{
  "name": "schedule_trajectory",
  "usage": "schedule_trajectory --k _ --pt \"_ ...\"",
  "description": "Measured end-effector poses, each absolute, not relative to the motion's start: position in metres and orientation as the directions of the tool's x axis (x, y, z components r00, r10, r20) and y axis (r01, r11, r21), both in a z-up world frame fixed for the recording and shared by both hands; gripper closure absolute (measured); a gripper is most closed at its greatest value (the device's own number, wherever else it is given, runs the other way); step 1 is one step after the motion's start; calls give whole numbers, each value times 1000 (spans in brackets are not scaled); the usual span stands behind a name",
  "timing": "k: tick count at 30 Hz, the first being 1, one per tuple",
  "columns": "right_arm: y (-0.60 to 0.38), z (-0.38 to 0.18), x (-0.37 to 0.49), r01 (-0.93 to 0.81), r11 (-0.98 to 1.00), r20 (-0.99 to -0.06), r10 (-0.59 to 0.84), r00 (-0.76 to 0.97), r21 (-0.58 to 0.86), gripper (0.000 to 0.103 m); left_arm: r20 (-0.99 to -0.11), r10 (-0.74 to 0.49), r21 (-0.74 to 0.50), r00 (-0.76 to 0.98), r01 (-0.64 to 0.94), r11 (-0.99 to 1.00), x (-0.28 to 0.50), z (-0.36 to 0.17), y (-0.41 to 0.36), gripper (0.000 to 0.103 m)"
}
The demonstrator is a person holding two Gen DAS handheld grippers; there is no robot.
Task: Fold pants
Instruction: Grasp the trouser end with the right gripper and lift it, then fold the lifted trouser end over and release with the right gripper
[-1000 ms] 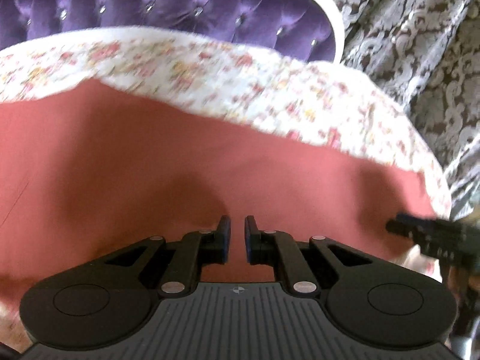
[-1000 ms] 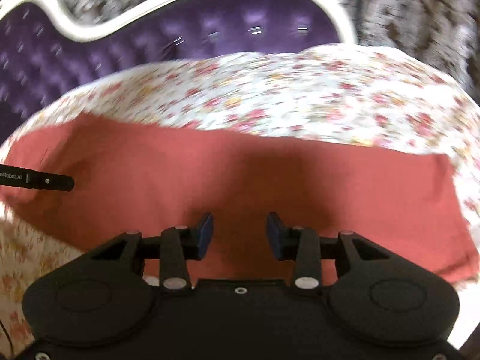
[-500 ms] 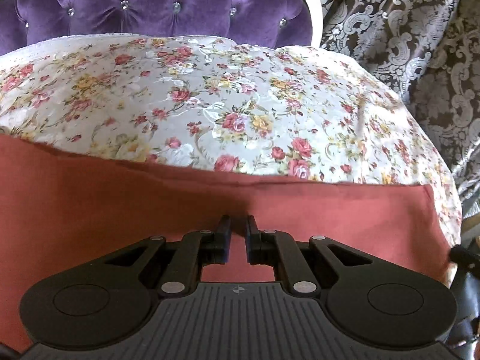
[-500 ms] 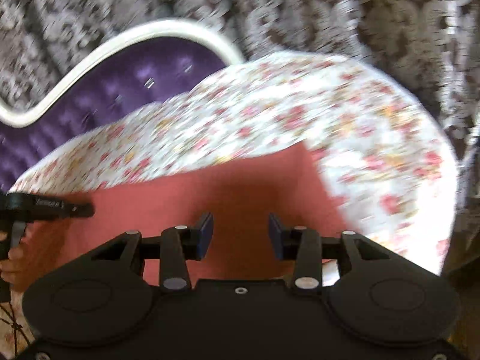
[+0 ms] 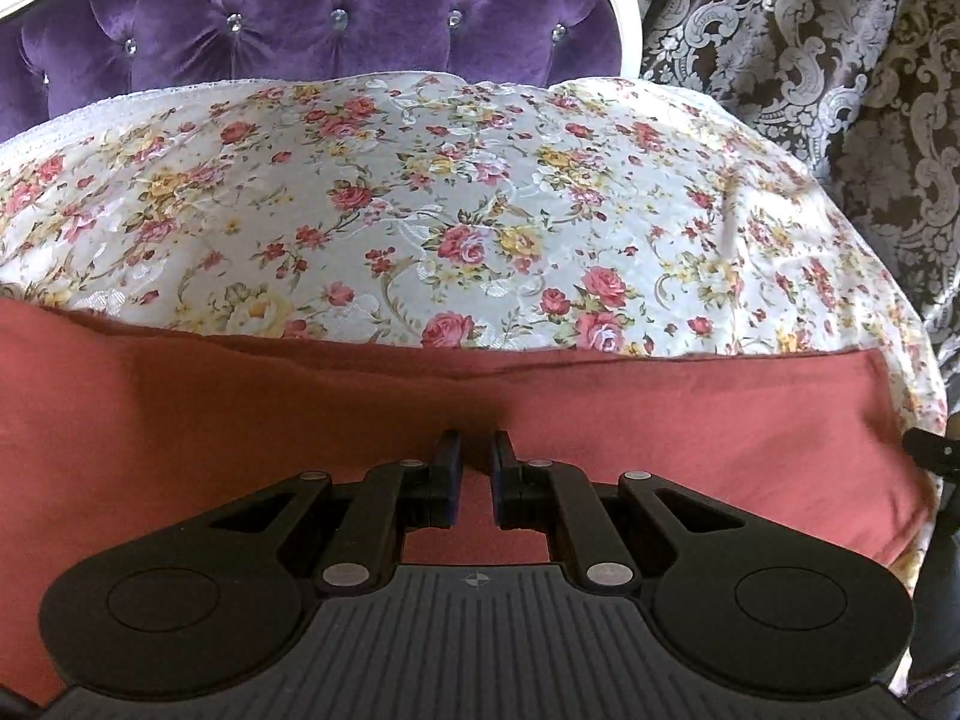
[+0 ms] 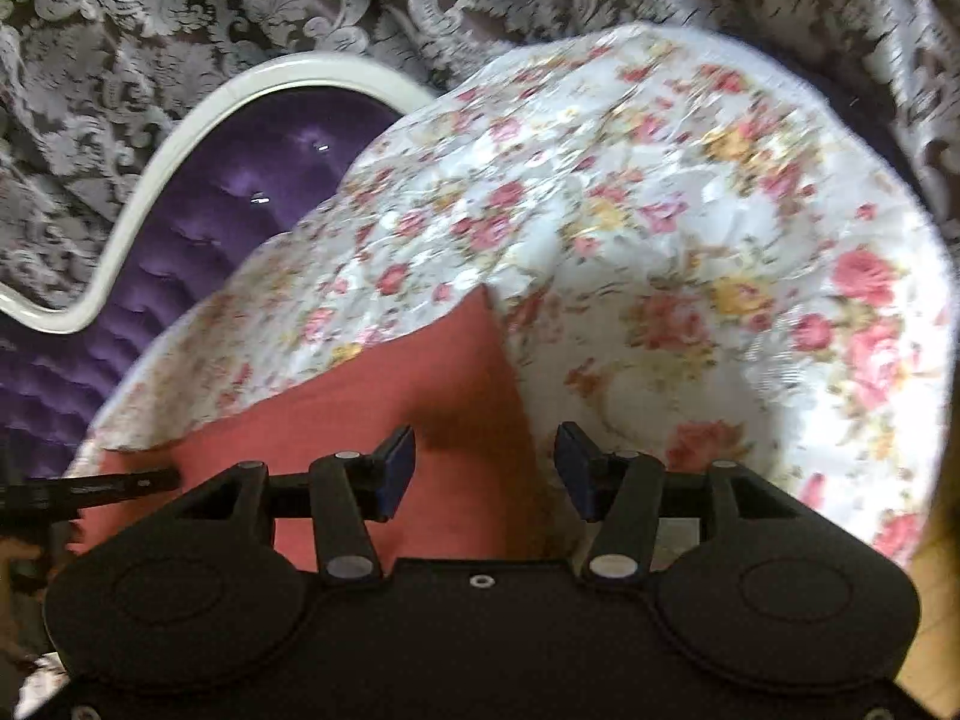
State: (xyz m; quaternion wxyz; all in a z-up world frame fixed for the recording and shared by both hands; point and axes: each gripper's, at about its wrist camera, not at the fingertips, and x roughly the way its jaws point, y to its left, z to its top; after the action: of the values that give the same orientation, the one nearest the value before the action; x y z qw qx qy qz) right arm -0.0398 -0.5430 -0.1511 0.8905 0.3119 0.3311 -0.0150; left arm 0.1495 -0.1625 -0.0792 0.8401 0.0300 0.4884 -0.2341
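Note:
The rust-red pants (image 5: 690,420) lie flat as a long strip across a floral cloth on a round table (image 5: 480,210). My left gripper (image 5: 476,468) hovers over the strip's near edge, its jaws a narrow gap apart with nothing between them. In the right wrist view the pants' right end (image 6: 420,384) lies under my right gripper (image 6: 485,468), which is wide open and empty, straddling the cloth's end edge. The left gripper's finger (image 6: 120,483) shows at the left there. The right gripper's tip (image 5: 930,450) shows at the right edge of the left wrist view.
A purple tufted chair back with a white frame (image 5: 300,30) stands right behind the table. Grey damask curtains (image 5: 810,60) hang behind and to the right. The floral cloth's edge (image 6: 870,360) drops off at the right.
Both grippers have pulled back toward the near edge, so more floral cloth shows beyond the pants. The right gripper has swung to the pants' right end and opened wider.

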Motion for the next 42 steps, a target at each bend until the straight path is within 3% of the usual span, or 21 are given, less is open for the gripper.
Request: schedule_trajectory --k 5,8,11,15,19,27,31,42 --pt "-551 -162 -33 143 716 -530 353 771 683 47 -838 -357 -169 412 426 889 149 -79 -164 93" --pt "-547 -175 -26 141 644 -518 444 731 752 85 -839 -356 -168 412 427 889 149 -79 -164 93" --pt "-534 -163 -33 149 695 -532 377 758 704 87 -842 -356 -165 405 435 885 150 -77 -165 93" --pt "-526 -125 -53 135 717 -481 305 822 684 87 -834 -374 -195 406 418 887 141 -63 -164 93" --pt "-521 -99 -60 123 707 -441 287 850 696 87 -828 -430 -217 360 502 837 111 -58 -173 93" --pt "-496 -73 -47 125 722 -451 279 848 681 87 -836 -445 -196 321 584 788 83 -78 -183 93" --pt "-475 -59 -38 95 729 -446 306 841 678 87 -825 -463 -245 325 532 811 93 -65 -160 93" --pt "-351 -36 24 -99 751 -428 474 769 653 86 -819 -353 -204 452 346 916 114 -31 -35 93"
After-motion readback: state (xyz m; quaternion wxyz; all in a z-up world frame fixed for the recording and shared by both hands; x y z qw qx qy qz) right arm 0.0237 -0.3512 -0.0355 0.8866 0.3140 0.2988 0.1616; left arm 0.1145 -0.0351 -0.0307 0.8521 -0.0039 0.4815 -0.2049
